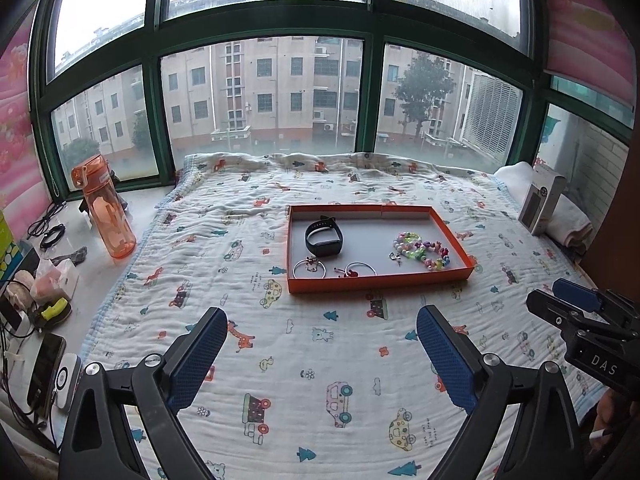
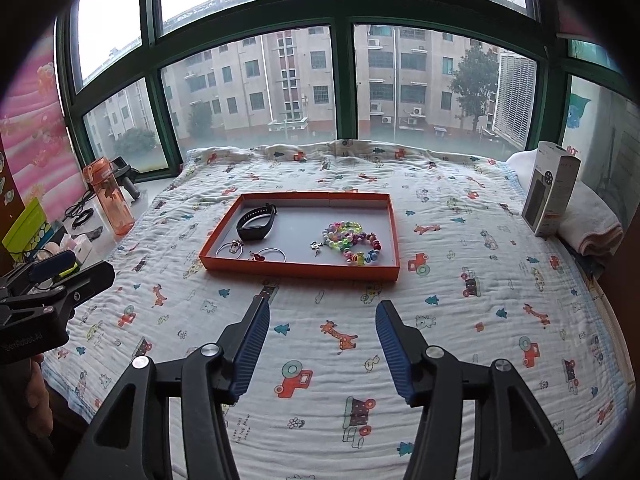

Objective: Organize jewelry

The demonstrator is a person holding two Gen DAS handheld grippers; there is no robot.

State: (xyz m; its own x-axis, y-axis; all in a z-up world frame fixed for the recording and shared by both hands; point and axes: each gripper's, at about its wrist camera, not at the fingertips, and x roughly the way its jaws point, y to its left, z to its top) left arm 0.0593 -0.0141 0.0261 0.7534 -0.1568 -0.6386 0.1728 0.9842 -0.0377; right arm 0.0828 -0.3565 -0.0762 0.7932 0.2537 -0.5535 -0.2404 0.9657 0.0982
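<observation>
Left wrist view alone shows phone (image 1: 46, 372), both tools (image 1: 322, 344) (image 2: 322, 334) spread, empty — orange tray (image 1: 376, 282) ahead

Counted inside the orange tray (image 1: 376, 282): one black smartwatch (image 1: 324, 236), two silver hoop bangles (image 1: 309, 270), one pile of colourful beaded bracelets (image 1: 424, 250). Left of it, one orange water bottle (image 1: 105, 208).

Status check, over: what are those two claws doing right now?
Left gripper open, empty. Right gripper open, empty. Jewelry in orange tray, untouched. Nothing in the way.
</observation>
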